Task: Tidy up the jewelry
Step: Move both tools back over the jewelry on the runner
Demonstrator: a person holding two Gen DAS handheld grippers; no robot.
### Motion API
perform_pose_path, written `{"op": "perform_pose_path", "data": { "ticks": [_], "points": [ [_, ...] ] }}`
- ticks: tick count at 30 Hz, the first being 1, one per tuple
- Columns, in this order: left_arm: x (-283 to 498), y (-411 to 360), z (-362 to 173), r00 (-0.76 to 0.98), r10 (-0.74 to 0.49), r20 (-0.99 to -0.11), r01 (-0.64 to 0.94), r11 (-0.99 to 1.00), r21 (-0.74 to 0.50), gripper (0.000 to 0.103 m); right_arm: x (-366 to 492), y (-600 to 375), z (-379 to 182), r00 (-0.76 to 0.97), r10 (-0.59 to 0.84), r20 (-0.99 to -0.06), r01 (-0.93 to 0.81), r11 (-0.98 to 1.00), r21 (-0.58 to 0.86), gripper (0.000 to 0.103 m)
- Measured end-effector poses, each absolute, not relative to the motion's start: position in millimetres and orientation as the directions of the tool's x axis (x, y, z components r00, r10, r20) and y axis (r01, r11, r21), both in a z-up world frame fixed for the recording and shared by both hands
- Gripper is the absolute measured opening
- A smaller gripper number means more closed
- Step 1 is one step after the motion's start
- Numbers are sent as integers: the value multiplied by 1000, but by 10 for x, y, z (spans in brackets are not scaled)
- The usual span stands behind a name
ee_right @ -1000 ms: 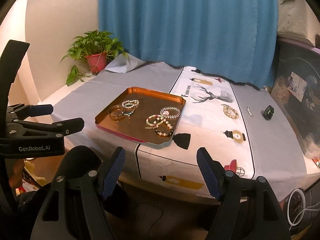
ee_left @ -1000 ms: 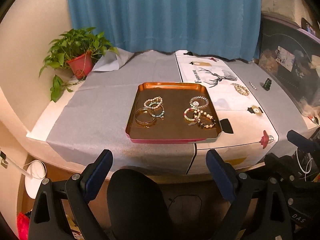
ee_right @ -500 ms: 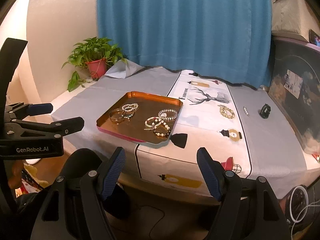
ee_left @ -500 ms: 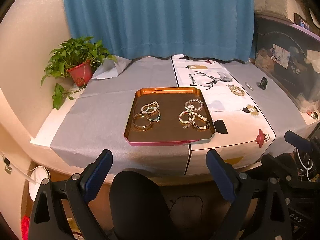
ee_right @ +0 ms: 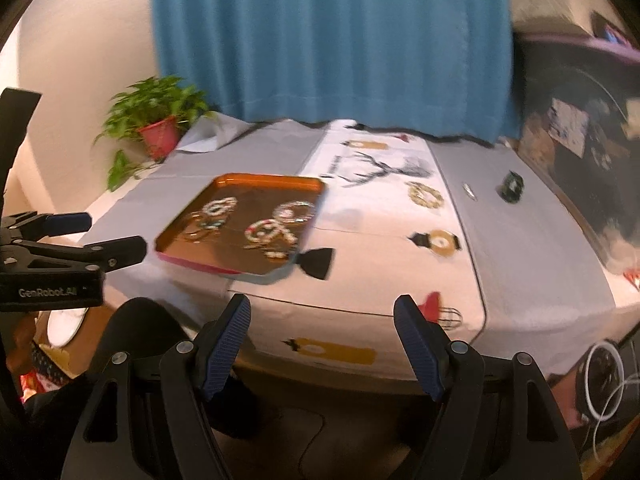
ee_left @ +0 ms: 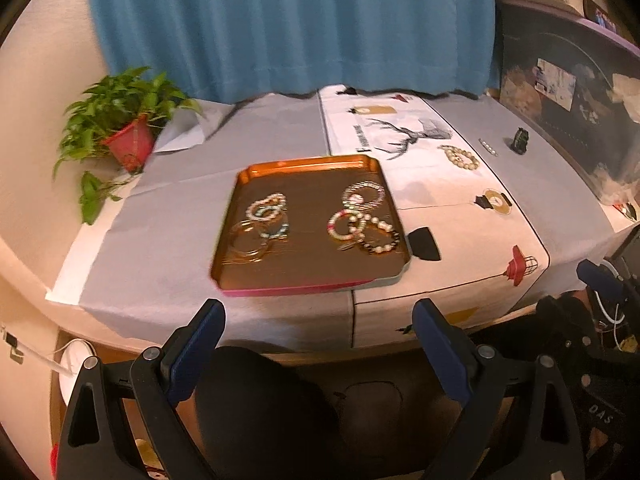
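A copper tray (ee_left: 304, 272) (ee_right: 264, 182) sits on the table and holds several bracelets: a beaded and bangle cluster on its left (ee_left: 262, 222) and a beaded cluster on its right (ee_left: 362, 220) (ee_right: 280, 226). One beaded bracelet (ee_left: 460, 157) (ee_right: 426, 196) lies on the white runner right of the tray. A small pearl bar (ee_left: 489, 147) and a black clip (ee_left: 521, 136) (ee_right: 512, 187) lie further right. My left gripper (ee_left: 318, 344) and right gripper (ee_right: 322, 338) are both open and empty, in front of the table's near edge.
A potted plant (ee_left: 124, 136) stands at the table's back left. A blue curtain (ee_left: 288, 24) hangs behind. A dark cabinet (ee_left: 568, 92) borders the right side. A black chair back (ee_left: 264, 408) sits below the grippers. The left gripper shows at the left of the right wrist view (ee_right: 60, 256).
Both grippers have moved closer to the table and tray; the right view has swung rightward along the runner. Both stay open. The jewelry has not moved.
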State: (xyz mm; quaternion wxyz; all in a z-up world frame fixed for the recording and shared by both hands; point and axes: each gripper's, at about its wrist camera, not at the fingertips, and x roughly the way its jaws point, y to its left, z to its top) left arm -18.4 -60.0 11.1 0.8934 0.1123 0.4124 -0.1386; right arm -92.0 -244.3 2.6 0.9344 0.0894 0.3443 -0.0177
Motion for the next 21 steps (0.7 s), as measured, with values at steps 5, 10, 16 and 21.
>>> {"op": "perform_pose_path", "data": {
  "ticks": [5, 10, 16, 21],
  "points": [
    [128, -956, 149, 612, -178, -770, 370, 926, 80, 93, -761, -2938, -132, 744, -24, -668, 185, 968, 171, 75],
    [652, -1507, 190, 615, -188, -766, 405, 908, 102, 93, -482, -3526, -250, 728, -97, -679, 276, 948, 160, 75],
    [1563, -2191, 80, 568, -238, -788, 417, 909, 26, 93, 66, -4205, -407, 705, -152, -693, 333, 933, 134, 75],
    [2348, -2877, -226, 446, -297, -844, 483, 874, -52, 93, 766, -4840, -685, 684, -146, -714, 371, 913, 169, 75]
  ]
}}
